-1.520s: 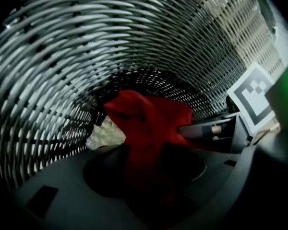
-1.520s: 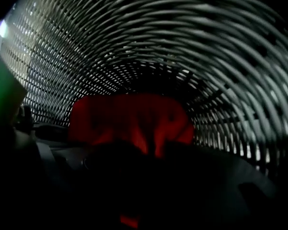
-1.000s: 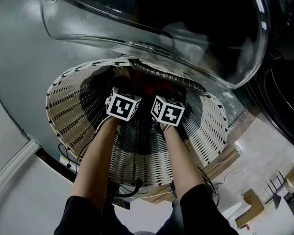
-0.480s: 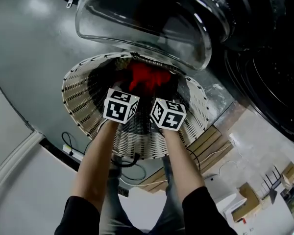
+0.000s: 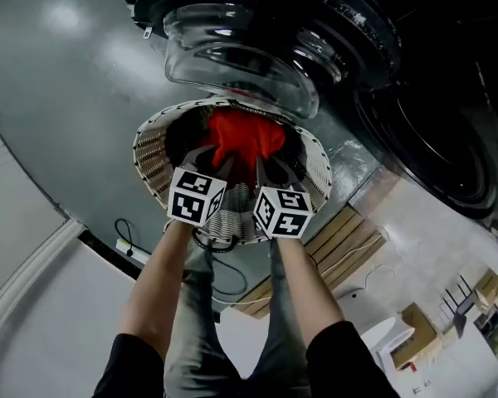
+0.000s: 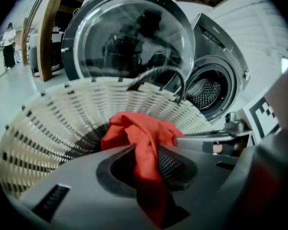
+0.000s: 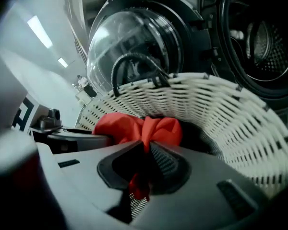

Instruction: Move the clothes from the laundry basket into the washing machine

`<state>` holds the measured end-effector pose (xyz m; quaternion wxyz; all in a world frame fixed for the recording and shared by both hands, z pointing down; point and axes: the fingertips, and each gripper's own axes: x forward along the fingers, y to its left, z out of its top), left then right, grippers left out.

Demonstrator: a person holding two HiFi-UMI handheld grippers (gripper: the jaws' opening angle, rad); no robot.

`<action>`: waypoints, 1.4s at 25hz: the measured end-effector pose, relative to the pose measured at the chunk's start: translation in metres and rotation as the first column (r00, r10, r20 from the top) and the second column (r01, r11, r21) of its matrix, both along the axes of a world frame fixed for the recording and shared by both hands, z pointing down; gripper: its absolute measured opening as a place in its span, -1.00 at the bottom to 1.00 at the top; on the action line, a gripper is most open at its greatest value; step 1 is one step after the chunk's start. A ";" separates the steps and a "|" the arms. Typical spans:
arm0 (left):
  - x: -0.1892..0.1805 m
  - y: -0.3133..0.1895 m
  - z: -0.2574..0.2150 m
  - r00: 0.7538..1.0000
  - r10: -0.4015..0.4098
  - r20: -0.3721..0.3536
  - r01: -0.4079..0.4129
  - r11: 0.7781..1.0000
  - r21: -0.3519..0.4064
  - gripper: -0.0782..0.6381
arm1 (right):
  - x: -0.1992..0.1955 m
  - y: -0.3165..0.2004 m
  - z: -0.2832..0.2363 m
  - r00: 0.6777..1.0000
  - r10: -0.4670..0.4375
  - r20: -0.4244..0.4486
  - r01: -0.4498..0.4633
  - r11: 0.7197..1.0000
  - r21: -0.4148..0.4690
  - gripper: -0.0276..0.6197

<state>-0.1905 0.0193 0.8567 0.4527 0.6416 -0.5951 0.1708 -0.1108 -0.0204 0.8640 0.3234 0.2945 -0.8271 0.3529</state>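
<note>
A red garment (image 5: 242, 139) hangs bunched over the mouth of the white wicker laundry basket (image 5: 152, 162), held from both sides. My left gripper (image 5: 219, 161) is shut on its left part, the cloth (image 6: 145, 150) running down between the jaws. My right gripper (image 5: 266, 166) is shut on its right part, a red fold (image 7: 145, 133) pinched in its jaws. Above the basket stands the washing machine's open glass door (image 5: 236, 52). The dark drum opening (image 5: 436, 131) lies to the right, and shows in both gripper views (image 6: 205, 92) (image 7: 264, 42).
The basket's dark handle (image 7: 134, 63) arches over its far rim. A cable (image 5: 137, 243) lies on the floor near the basket, and cardboard boxes (image 5: 423, 338) sit at the lower right. A wooden pallet (image 5: 349, 239) lies beside the basket.
Both grippers have risen out of the basket together, lifting the red garment from its bottom up to the rim. The basket now looks smaller and farther below.
</note>
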 end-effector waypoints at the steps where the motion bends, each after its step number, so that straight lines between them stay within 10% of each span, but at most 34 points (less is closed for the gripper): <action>1: 0.000 0.001 -0.011 1.000 0.000 -0.002 0.000 1.000 0.009 -0.46 | 0.001 0.001 -0.011 1.000 0.010 0.008 -0.010 1.000 0.003 -0.77; 35: -0.003 -0.007 -0.334 0.979 0.195 0.062 -0.205 0.934 0.293 -0.46 | 0.006 0.001 -0.333 0.959 0.241 0.149 -0.269 0.940 0.212 -0.77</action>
